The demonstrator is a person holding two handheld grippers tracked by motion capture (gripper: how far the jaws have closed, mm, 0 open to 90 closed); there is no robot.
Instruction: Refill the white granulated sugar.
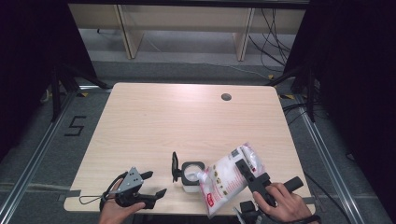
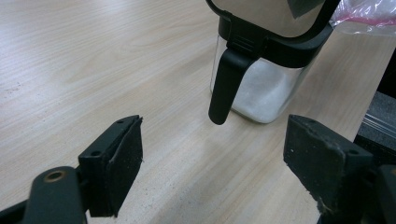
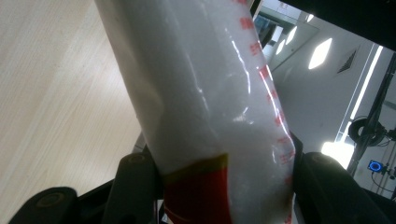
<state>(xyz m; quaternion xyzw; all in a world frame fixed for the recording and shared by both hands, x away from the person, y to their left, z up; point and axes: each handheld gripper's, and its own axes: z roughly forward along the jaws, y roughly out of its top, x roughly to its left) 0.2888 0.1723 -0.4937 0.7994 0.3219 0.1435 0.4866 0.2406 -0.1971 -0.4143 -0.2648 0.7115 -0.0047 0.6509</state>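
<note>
Right tongs grasp a bag; left tongs released over pale wooden table, grey floor around.

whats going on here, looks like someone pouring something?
A person is refilling a small clear jar near the front edge of the table. The right gripper is clamped on a plastic bag of white granules, tilted so its lower corner sits at the jar's mouth. The jar's black flip lid stands open, and there is already white powder inside. The left gripper rests on the table to the jar's left, jaws open and empty.
</note>
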